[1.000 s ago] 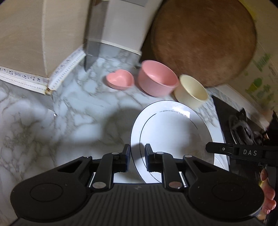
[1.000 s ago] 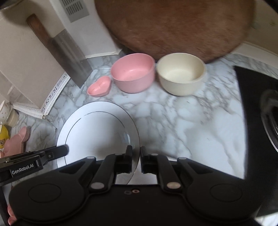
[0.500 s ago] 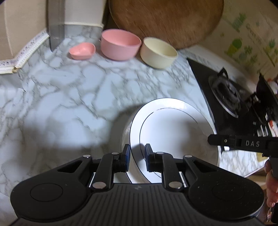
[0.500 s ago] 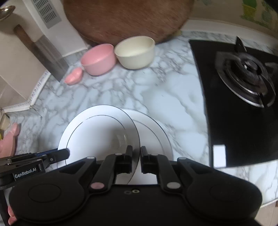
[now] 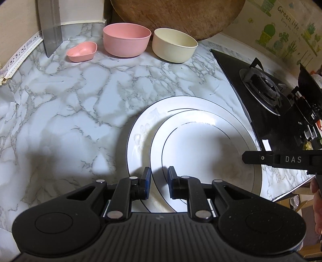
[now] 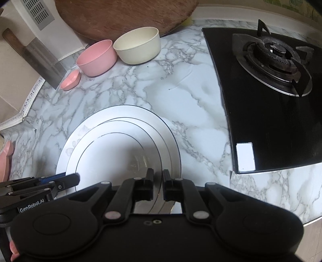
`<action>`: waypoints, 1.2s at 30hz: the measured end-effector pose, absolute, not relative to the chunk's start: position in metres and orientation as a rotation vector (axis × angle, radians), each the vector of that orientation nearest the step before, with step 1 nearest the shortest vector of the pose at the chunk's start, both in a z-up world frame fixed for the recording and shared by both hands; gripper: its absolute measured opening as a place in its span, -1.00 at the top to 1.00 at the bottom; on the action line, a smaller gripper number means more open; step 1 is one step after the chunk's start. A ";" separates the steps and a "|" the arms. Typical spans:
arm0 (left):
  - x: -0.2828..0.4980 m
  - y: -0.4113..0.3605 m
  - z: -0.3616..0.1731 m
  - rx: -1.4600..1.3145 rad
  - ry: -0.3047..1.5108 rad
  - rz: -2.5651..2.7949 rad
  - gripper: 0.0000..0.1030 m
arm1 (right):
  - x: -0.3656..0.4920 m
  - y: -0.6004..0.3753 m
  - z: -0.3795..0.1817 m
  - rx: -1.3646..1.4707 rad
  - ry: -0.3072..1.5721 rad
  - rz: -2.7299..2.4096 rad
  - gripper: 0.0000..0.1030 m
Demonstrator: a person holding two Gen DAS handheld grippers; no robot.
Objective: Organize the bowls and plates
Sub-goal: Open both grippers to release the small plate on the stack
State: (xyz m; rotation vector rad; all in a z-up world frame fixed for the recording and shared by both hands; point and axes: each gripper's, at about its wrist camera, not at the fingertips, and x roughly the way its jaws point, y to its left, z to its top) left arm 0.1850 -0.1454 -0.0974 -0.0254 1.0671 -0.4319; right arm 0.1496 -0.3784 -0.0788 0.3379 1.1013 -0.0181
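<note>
Both grippers hold one white plate (image 5: 201,149) by opposite rims, just over a larger white plate (image 5: 138,133) on the marble counter. My left gripper (image 5: 159,184) is shut on the held plate's left rim. My right gripper (image 6: 158,186) is shut on its right rim; the held plate (image 6: 112,153) and the larger plate (image 6: 169,141) also show in the right wrist view. A pink bowl (image 5: 126,41), a cream bowl (image 5: 174,47) and a small pink heart dish (image 5: 82,51) stand at the back.
A black gas hob (image 6: 269,94) takes the right side of the counter. A round wooden board (image 5: 177,16) leans on the back wall. A cleaver (image 6: 34,58) stands at the back left. The counter's front edge (image 6: 310,221) is close on the right.
The held plate has travelled away from the bowls toward the front of the counter and come down over the larger plate. Both grippers kept their hold.
</note>
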 end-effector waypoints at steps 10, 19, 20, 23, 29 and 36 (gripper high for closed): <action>0.190 -0.146 -0.099 -0.026 1.092 -0.458 0.68 | 0.151 -0.382 -0.081 0.328 1.100 -0.013 0.86; 0.192 -0.144 -0.098 -0.043 1.102 -0.453 0.68 | 0.152 -0.381 -0.079 0.310 1.105 -0.004 0.88; 0.192 -0.144 -0.097 -0.043 1.099 -0.450 0.68 | 0.152 -0.381 -0.079 0.306 1.105 -0.002 0.88; 0.190 -0.142 -0.094 -0.032 1.086 -0.451 0.68 | 0.152 -0.380 -0.079 0.272 1.106 -0.014 1.00; 0.183 -0.137 -0.088 -0.030 1.060 -0.449 0.68 | 0.150 -0.375 -0.072 0.238 1.096 -0.010 0.76; 0.169 -0.127 -0.066 -0.034 0.993 -0.463 0.68 | 0.141 -0.358 -0.051 0.191 1.045 0.035 0.59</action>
